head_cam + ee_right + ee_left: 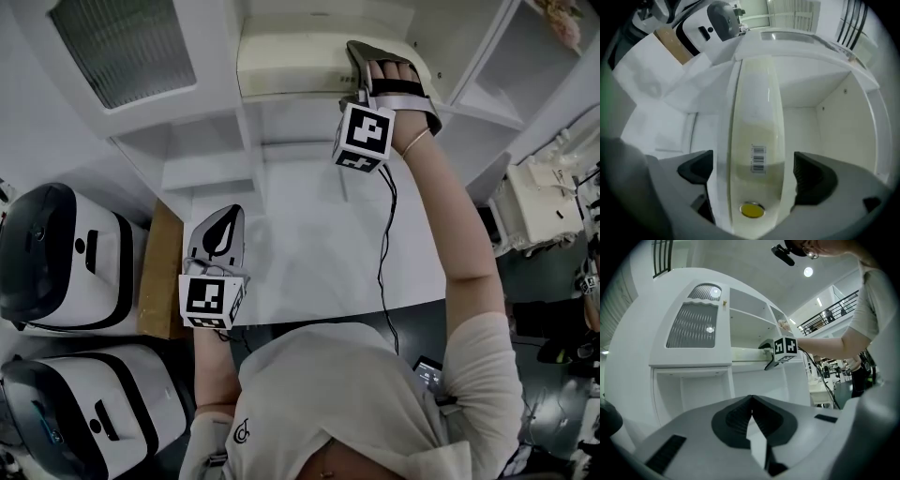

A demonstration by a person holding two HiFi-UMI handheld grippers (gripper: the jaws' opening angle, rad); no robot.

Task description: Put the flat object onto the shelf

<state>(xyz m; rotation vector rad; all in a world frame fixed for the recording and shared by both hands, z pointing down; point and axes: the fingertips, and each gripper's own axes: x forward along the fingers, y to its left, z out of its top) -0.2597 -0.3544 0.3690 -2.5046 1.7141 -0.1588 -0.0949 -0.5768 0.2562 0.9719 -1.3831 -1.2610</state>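
We're seeing the flat object (757, 140) glowing cream, carrying a black-and-white barcode (759, 159) and a round yellow sticker (752, 210). The shelf (825, 93) is showing plain white. The right gripper (754, 171) and left gripper (751, 416) are both showing grey with black pads (813, 176), their marker cubes (364, 136) flashing black-and-white squares. We're also catching a tan board (159, 272) and white-and-black machines (56, 253)

No word or number can be read anywhere. A barcode label (759, 159) is carried on the pale flat object (757, 93), its digits too small to be made out, with a plain yellow round sticker (752, 210) below it. Black-and-white square patterns are borne by one marker cube (364, 136) and the other marker cube (211, 300), and a small unreadable logo (242, 432) is seen on the person's shirt (328, 403).
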